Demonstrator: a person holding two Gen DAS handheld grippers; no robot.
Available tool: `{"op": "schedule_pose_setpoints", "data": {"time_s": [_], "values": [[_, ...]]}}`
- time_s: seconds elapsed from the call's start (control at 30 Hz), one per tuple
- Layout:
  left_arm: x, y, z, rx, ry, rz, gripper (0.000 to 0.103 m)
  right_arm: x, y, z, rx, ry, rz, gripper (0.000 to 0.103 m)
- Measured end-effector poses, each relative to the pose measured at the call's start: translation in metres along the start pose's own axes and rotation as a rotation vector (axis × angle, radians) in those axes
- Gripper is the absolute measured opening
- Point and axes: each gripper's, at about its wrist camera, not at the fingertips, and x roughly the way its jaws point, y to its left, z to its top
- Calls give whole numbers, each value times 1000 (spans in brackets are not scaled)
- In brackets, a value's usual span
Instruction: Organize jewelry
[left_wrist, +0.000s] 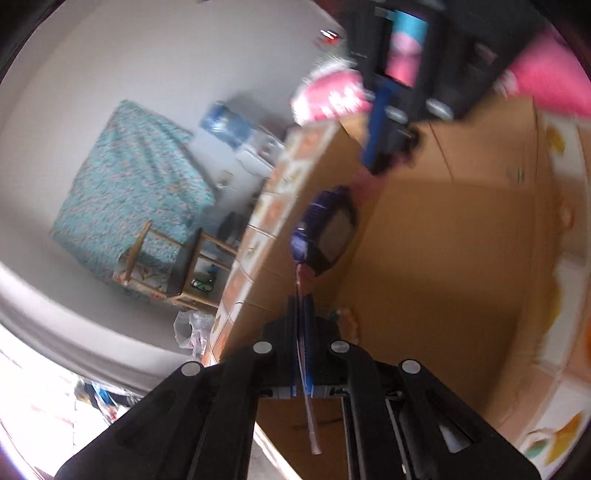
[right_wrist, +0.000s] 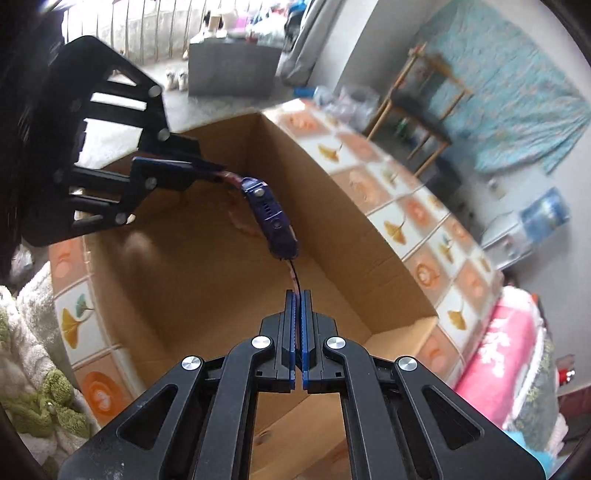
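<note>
Box edges: one open cardboard box (right_wrist: 207, 280) fills the middle of the right wrist view, its far wall running from upper centre down to the lower right; its brown floor is bare except for a faint pinkish thing near the middle, too blurred to name
Room to move: the watch hangs above the box floor, clear of both side walls; a tiled cloth (right_wrist: 402, 206) with leaf prints borders the box on the right and lower left
Left tongs (left_wrist: 301, 295): pressed together, pinching the pink strap (left_wrist: 309, 424), whose loose end trails down toward the bottom of the frame
Right tongs (right_wrist: 298, 295): closed to a thin slit on a dark, thread-thin strap end, seen edge-on
Watch (right_wrist: 271, 218): one, purple with a square face, strung between the two tongs, centre of both views, over the box
Counts: two tongs, one watch, one box
Background: one wooden stool (right_wrist: 421, 99) at upper right, a teal patterned cloth (left_wrist: 129, 199) on the wall, a pink blanket (right_wrist: 498, 354) at lower right, all well apart from the box
</note>
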Motion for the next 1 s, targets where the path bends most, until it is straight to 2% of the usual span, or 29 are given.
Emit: {"op": "schedule_pose_setpoints", "data": {"time_s": [0.17,0.33,0.47,0.63,0.77,0.83,0.9,1.0], "values": [[33,-13,3,186,56,2,3,32,-15,18,-58,84,19,1],[54,-34,5,357,54,40,3,46,-24,24,-97,128,36,1],[67,-61,2,482,46,42,4,47,-37,24,-71,95,57,1],[75,-79,0,542,61,-45,4,39,-52,23,-6,20,64,1],[75,-63,7,470,97,-179,11,36,-65,20,49,-25,84,2],[74,-50,14,434,94,-213,23,30,-69,16,82,-39,94,4],[70,-31,23,355,82,-230,46,26,-75,13,115,-53,104,7],[66,2,34,209,97,-260,53,15,-84,8,186,-79,126,15]]}}
